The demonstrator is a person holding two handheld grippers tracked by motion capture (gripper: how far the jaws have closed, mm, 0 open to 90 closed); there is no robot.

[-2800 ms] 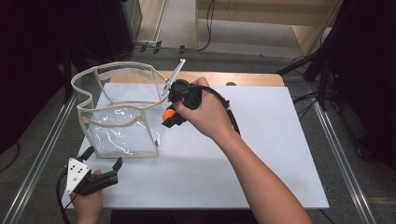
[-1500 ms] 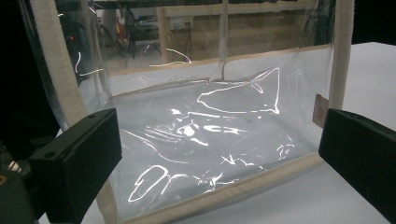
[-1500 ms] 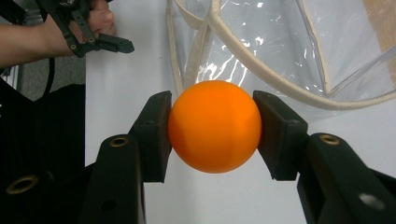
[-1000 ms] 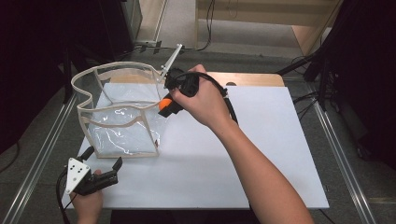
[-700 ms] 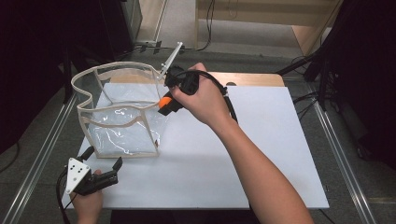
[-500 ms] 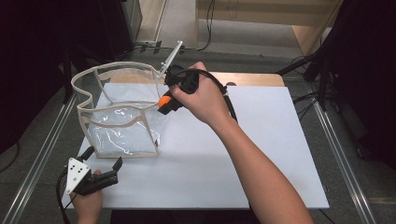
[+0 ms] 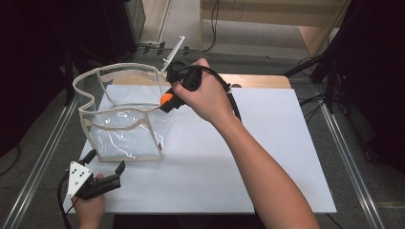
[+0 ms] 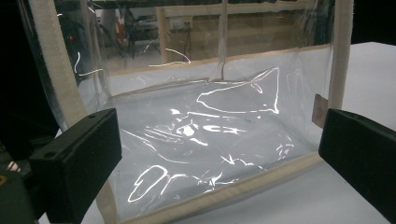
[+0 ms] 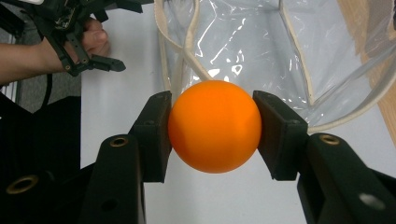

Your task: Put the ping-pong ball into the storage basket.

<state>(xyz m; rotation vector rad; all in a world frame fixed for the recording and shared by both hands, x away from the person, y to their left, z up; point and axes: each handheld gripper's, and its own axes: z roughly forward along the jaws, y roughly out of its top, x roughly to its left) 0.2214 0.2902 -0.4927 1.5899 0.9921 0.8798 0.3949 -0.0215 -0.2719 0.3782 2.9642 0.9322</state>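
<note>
clamping an unmarked orange ball [image 9: 214, 132], right gripper [image 9: 214, 135] jaws hover over clear bag [image 7: 122, 124]; left gripper [image 7: 102, 164] jaws wide.

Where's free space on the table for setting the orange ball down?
The white tabletop is bare right of the clear plastic bag, on both sides of the right forearm. Crowded: the left side, with the bag and left gripper, and the right gripper holding the orange ball beside it.

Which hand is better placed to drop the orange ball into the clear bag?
Right. The right gripper is shut on the orange ball beside the clear bag's open rim. The left gripper rests open on the table's near edge.
</note>
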